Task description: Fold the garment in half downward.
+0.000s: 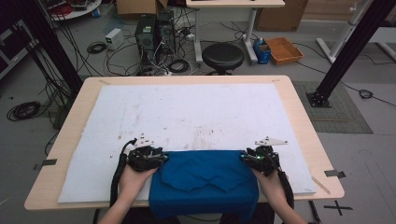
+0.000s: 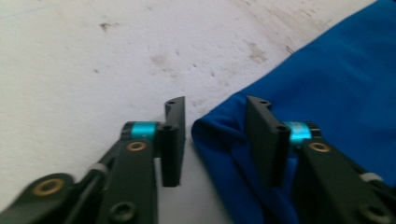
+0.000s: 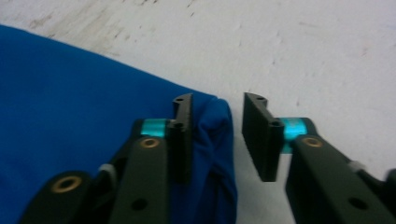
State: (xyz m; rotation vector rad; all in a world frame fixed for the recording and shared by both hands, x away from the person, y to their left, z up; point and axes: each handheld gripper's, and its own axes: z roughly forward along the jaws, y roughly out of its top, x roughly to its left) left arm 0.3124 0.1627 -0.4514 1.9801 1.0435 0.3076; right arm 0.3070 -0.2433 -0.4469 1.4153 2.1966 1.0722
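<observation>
High view, blue cloth corners between both jaws

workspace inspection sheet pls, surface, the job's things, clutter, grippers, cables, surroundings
surface: wooden table covered by a white mat with faint brown stains
job's things: folded blue cloth at the near edge of the mat, its front hanging over the table edge
clutter: nothing seen on the mat apart from the cloth
grippers: left gripper at the cloth's left far corner, right gripper at its right far corner; on each, a gap shows between the fingers and the corner fold is not pinched
cables: a black cable trails from the left gripper along the forearm
surroundings: black stool, computer towers, loose floor cables, an orange tray and cardboard boxes
</observation>
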